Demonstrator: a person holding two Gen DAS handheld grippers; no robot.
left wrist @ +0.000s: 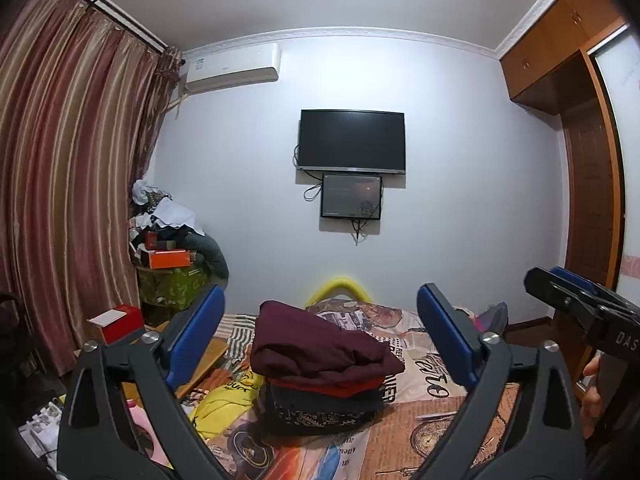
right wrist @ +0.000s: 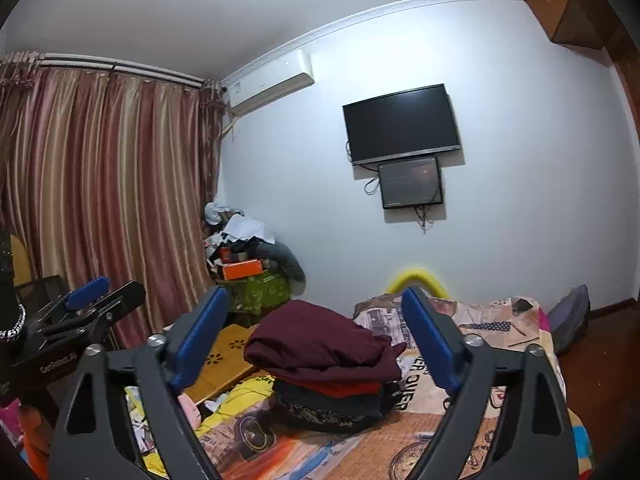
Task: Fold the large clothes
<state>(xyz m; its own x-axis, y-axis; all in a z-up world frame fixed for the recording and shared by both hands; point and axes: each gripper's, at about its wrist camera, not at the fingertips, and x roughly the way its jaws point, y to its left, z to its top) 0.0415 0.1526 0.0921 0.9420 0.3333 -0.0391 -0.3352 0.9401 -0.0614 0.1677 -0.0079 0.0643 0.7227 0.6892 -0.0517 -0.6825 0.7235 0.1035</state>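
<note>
From my left gripper (left wrist: 320, 336) I look along two blue-padded fingers (left wrist: 196, 336) spread wide with nothing between them, raised above the bed (left wrist: 420, 432) rather than touching it. My right gripper (right wrist: 316, 340) is the same: fingers (right wrist: 430, 340) apart, empty, held over the patterned bedspread. Straight ahead in both views sits the pile of folded clothes (left wrist: 324, 364): a dark maroon garment (right wrist: 320, 344) on top, a red layer under it, then a black piece with a pale print at the bottom, all stacked on the bedspread toward its left side. Neither gripper touches the pile. In the left wrist view the right gripper (left wrist: 576, 300) shows at the right edge, level with mine and well apart from the stack; from that angle I cannot tell there how its fingers stand, though its own camera shows them spread. A yellow garment (left wrist: 228, 396) lies crumpled just left of the pile. Beyond the bed's far end a yellow curved bar (left wrist: 340, 286) rises against the white wall, where a dark television (left wrist: 352, 140) hangs with a smaller screen (left wrist: 351, 196) right below it. Striped curtains (left wrist: 68, 184) cover the left wall, an air conditioner (left wrist: 232, 68) is mounted high beside them, and a heap of clutter with an orange box (left wrist: 170, 258) fills the corner.
</note>
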